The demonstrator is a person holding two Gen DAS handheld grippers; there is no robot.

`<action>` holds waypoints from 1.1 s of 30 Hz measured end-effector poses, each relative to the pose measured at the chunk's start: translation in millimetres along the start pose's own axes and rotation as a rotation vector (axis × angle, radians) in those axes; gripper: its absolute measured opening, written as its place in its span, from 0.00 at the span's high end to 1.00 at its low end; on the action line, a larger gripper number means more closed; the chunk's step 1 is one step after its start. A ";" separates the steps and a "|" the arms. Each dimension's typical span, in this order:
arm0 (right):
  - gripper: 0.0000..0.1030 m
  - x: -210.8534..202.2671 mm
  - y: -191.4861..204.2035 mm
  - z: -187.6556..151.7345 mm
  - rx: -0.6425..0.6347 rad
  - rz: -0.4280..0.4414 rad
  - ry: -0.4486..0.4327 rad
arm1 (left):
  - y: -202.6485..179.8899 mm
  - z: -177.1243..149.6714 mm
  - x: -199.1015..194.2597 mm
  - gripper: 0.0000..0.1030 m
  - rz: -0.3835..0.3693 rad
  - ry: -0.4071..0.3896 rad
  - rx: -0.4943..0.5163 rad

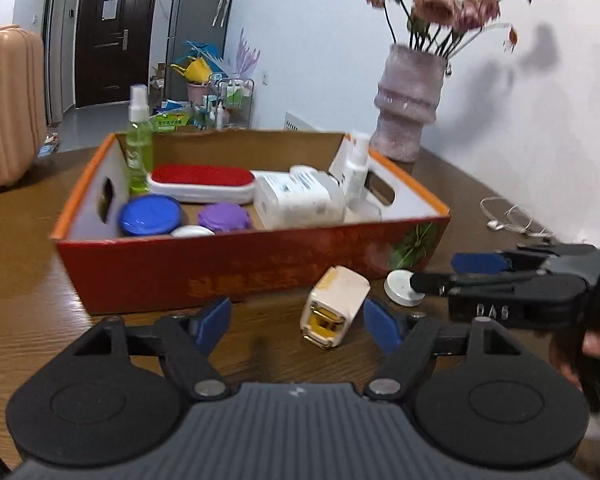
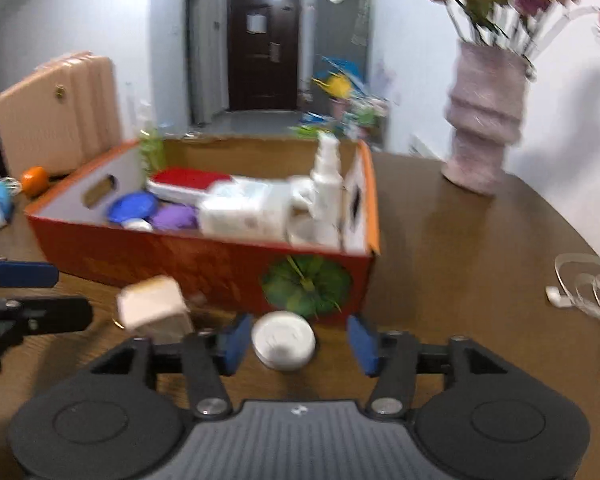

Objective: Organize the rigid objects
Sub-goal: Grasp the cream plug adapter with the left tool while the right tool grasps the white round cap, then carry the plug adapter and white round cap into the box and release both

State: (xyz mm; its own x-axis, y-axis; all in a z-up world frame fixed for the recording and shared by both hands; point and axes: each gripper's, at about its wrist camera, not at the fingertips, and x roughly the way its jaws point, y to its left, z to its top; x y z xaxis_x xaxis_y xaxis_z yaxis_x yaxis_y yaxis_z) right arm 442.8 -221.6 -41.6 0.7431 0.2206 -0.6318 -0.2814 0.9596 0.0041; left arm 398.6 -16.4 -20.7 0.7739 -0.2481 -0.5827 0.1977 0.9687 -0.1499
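An orange-red cardboard box on the brown table holds a green spray bottle, a red-topped white case, blue-lidded and purple-lidded jars, a white carton and a white spray bottle. In front of it a small white-and-yellow box lies on the table between the fingers of my open left gripper, close to the right pad. A white round jar sits between the pads of my open right gripper, nearer the left pad. The pads press on neither object.
A pink vase with dried flowers stands behind the box on the right. White earphones lie on the table at the right. A pink suitcase and an orange are at the left. The table edge curves away behind the vase.
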 end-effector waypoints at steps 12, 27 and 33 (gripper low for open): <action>0.56 24.0 -4.6 -5.6 0.033 0.072 0.008 | -20.4 0.1 53.4 0.50 -0.033 0.036 0.005; 0.63 2.3 3.1 -6.8 0.011 0.080 -0.048 | -31.2 -8.2 33.7 0.69 -0.013 0.057 0.032; 0.63 -55.3 21.6 -24.3 0.008 0.123 -0.080 | -38.8 -23.9 -34.0 0.69 0.031 0.014 0.023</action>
State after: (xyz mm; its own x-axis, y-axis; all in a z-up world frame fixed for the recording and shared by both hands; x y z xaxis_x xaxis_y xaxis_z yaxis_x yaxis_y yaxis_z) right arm 380.9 -217.3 -25.4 0.7496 0.3494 -0.5621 -0.3685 0.9258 0.0840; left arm 350.3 -45.6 -14.1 0.7714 -0.2178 -0.5980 0.1878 0.9757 -0.1132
